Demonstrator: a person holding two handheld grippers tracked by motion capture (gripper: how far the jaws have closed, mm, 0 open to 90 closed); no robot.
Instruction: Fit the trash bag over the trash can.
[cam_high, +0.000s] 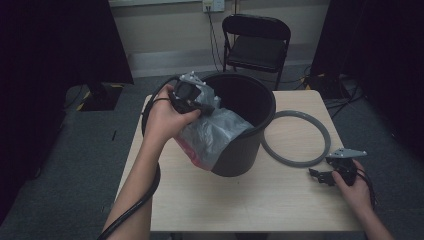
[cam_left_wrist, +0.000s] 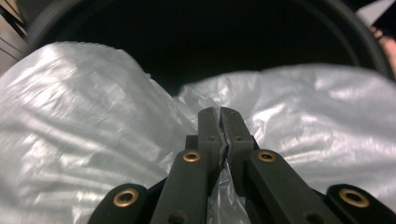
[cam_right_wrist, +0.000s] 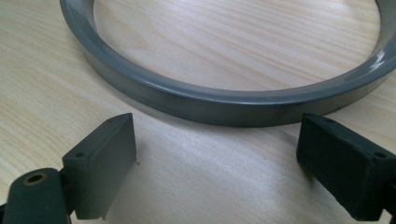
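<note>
So there's a big black bin (cam_high: 245, 125) sitting toward the back-middle of the light wood table (cam_high: 200, 200), and a translucent grey plastic bag (cam_high: 212, 135) is draped over its near-left rim, hanging down the outside wall. Something pinkish-red shows through the bottom of the bag, can't really tell what it is from here. The inside of the bin just looks dark; in the left gripper view it's a black hole beyond the crinkled plastic.

The left gripper (cam_high: 192, 95) is up at the bin's left rim, and its jaws are clamped tight together on a fold of the bag (cam_left_wrist: 116, 140), the film bunching out between and below them.

The right gripper (cam_high: 336, 172) is down near the table's front-right edge, jaws spread wide with nothing between them, hovering just short of a grey ring (cam_high: 300, 137) that lies flat on the table right of the bin, its left side tucked up against the bin's base. In the right gripper view the ring (cam_right_wrist: 224, 100) curves just past the two open jaws, bare wood showing inside it.

No labels or writing I can read anywhere.

Plenty of bare table in front of the bin. Behind the table stands a black folding chair (cam_high: 257, 42)
</note>
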